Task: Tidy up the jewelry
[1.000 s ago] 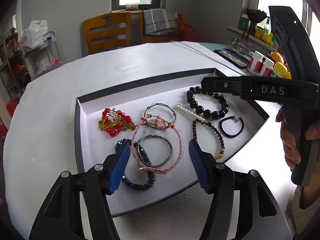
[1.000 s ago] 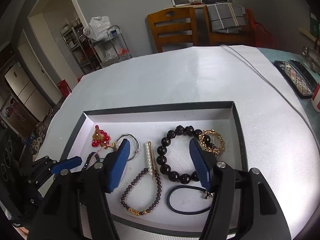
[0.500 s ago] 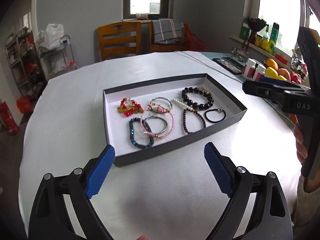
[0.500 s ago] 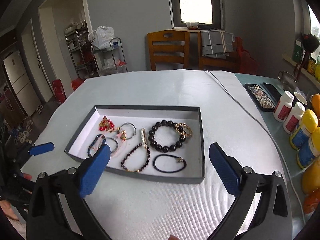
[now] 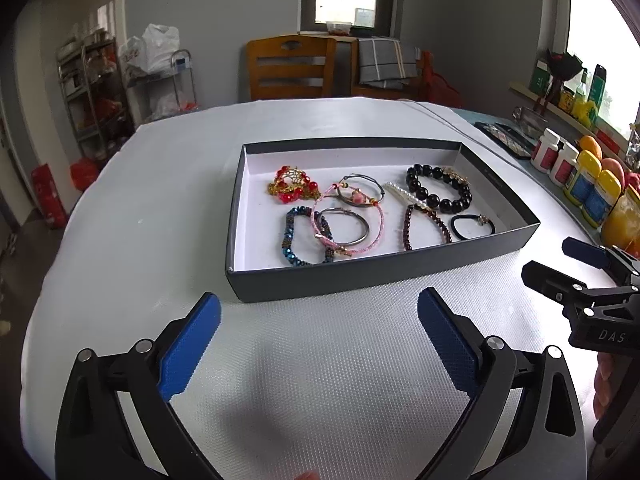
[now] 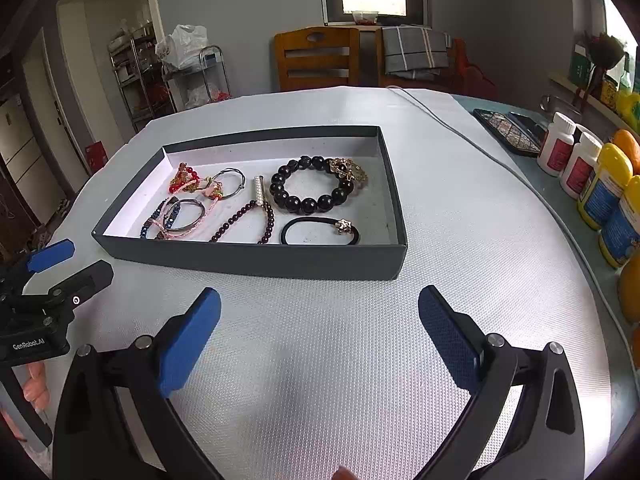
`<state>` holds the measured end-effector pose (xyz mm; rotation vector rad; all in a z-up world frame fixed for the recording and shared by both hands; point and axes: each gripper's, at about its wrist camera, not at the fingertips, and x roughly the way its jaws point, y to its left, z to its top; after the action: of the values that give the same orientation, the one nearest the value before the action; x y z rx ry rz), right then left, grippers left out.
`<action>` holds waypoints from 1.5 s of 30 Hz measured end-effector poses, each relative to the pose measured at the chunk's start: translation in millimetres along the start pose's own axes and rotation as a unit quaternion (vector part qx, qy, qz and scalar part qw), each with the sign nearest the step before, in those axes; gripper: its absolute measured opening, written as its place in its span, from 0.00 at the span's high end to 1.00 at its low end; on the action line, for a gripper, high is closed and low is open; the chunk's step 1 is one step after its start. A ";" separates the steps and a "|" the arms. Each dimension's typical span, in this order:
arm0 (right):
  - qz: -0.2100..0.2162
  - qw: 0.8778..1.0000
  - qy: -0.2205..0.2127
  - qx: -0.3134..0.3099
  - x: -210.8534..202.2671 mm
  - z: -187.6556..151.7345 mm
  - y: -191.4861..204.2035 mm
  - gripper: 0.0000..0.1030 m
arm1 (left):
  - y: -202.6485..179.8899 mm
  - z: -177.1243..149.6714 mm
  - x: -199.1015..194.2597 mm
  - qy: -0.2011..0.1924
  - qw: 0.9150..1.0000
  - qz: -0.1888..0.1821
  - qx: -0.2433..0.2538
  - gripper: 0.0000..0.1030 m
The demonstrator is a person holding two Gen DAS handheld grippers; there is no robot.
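Both grippers have backed away from the dark grey rectangular cardboard tray (image 5: 400, 270) since the earlier frames; the left gripper (image 5: 318, 344), jaws opening with nothing between them, and the right gripper (image 6: 319, 338), jaws spread wide and empty, now sit over the white textured tablecloth (image 6: 460, 240), probably so every piece is visible. The tray lies at 12 o'clock of each gripper. It holds about nine pieces: one black bead bracelet (image 5: 438, 192), one pearl bar clip (image 5: 404, 194), one black hair tie (image 6: 318, 231) and six other bracelets and ornaments.
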<state>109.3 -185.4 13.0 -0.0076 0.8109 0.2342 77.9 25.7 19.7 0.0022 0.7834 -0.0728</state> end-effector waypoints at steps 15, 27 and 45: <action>-0.016 1.000 0.010 0.000 8.8 -3.5 -1.0 0.05 | 7.5 -1.2 9.6 -0.004 0.999 0.039 -0.013 0.03; -0.015 1.000 0.005 0.002 9.6 -1.2 -3.6 0.05 | -3.3 -2.2 13.8 0.004 0.999 0.033 0.007 0.03; -0.017 1.000 0.006 -0.006 9.9 -2.8 0.1 0.05 | -2.5 -1.8 13.5 0.005 0.999 0.032 0.008 0.03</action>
<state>113.9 -183.6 3.9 -0.0347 0.8213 0.2063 86.1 22.4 9.0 0.0423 0.7915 -0.0180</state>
